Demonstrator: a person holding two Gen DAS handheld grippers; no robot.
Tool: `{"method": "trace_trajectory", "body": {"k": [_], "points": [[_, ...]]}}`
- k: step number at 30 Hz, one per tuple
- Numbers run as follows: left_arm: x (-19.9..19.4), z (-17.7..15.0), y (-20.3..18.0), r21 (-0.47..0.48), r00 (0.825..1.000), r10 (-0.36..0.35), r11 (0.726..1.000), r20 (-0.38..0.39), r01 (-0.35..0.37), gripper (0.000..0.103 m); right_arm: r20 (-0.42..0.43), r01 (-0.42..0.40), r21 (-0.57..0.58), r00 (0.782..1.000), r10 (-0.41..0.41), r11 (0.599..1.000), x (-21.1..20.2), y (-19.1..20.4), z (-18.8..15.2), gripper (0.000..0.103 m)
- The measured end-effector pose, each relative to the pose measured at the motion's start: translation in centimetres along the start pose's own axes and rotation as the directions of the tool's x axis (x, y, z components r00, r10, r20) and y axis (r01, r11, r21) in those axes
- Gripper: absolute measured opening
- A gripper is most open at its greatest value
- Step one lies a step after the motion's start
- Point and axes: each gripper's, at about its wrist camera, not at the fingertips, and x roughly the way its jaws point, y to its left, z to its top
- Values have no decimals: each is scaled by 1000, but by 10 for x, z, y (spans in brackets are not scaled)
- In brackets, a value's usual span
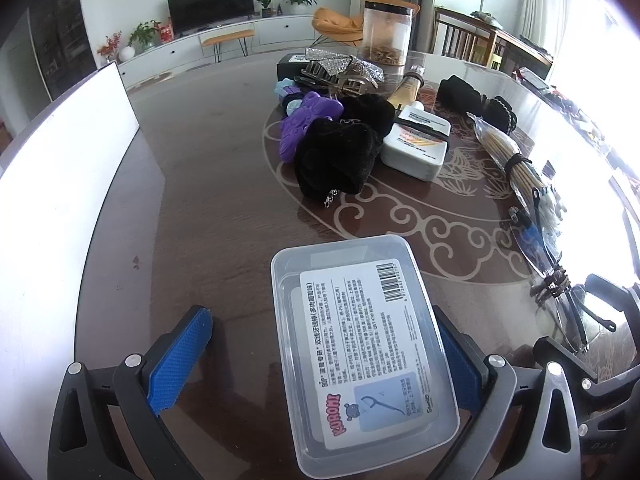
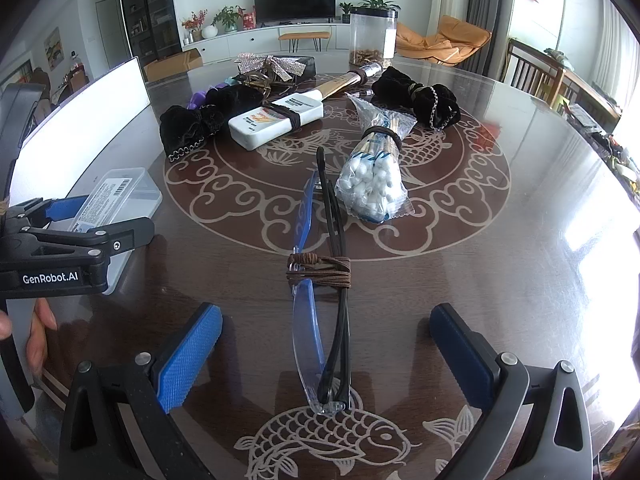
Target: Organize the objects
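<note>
A dark round counter [image 2: 500, 280] inlaid with pale fish and cloud scrollwork carries a scatter of household things, with a white board [image 1: 60, 184] standing at its left edge. Taking the inlaid medallion as landmark: a clear jar [image 2: 373, 36] stands beyond its far rim, black velvet pouches [image 2: 188, 126] lie at its far left and far right, and a white bottle [image 2: 276, 118] banded with a hair tie rests on its far side. A bag of cotton swabs [image 2: 374, 172] lies near its centre. A clear plastic floss-pick box [image 1: 362, 344] sits off its left rim, between the spread jaws of the left gripper [image 1: 324, 356], its right side against the right pad. Folded glasses [image 2: 324, 300], bound with brown cord, lie on its near rim, between the released jaws of the right gripper [image 2: 326, 354], untouched.
</note>
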Motion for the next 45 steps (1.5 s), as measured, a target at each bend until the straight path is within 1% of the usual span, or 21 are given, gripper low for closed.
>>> {"method": "trace_trajectory", "body": {"k": [1,2,45], "points": [[-1,-3,0,-5,1000,3,1000,25,-3,103,0,0,0,1000,0,1000,0,0,0,103],[-1,-4,0,-5,1000,4,1000,29,-3,103,0,0,0,1000,0,1000,0,0,0,103],[-2,-7,0,-7,1000,3,1000,27,-3,103,2,-2,-3,1000,2,1000,-1,-1,-1,103]]}}
